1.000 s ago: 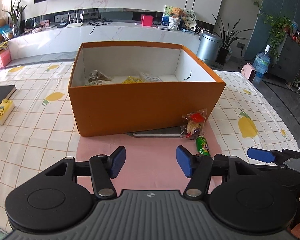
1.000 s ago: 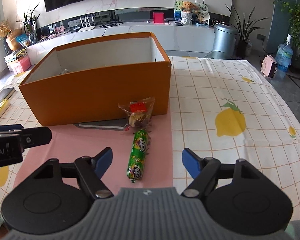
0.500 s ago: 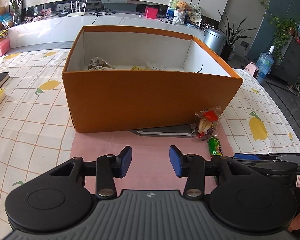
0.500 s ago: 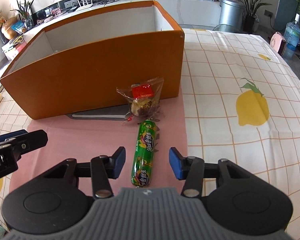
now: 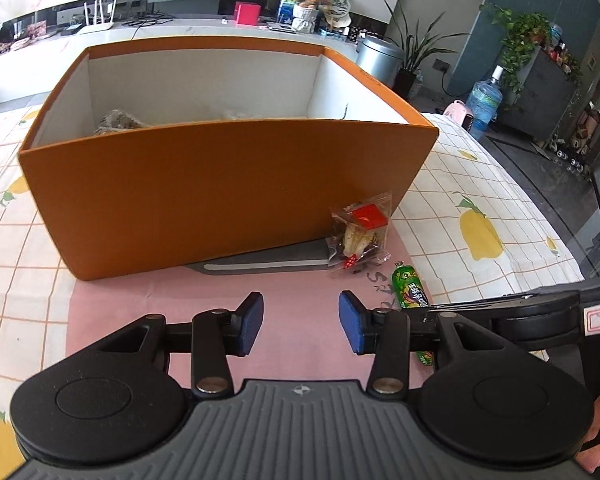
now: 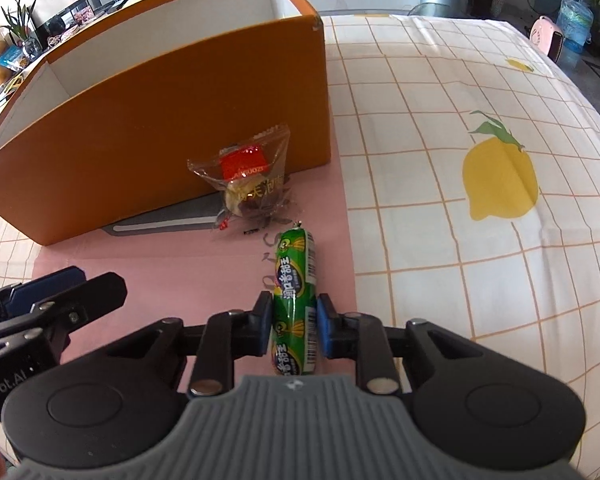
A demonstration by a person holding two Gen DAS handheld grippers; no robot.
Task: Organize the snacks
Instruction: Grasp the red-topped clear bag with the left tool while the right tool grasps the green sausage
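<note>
A green sausage stick lies on the pink mat, and my right gripper is shut on its near half, pads pressing both sides. Just beyond it a clear snack packet with a red label leans against the front wall of the orange box. My left gripper hovers over the pink mat in front of the orange box. Its jaws are opening with nothing between them. The sausage and the packet lie to its right. A crinkled packet shows inside the box.
A dark flat board sticks out from under the box. The lemon-print tablecloth spreads to the right as far as the table's edge. A metal bin and a water bottle stand on the floor beyond.
My right gripper came down over the green sausage and closed on it. My left gripper moved closer to the box and lower, and its jaws narrowed from their earlier width.
</note>
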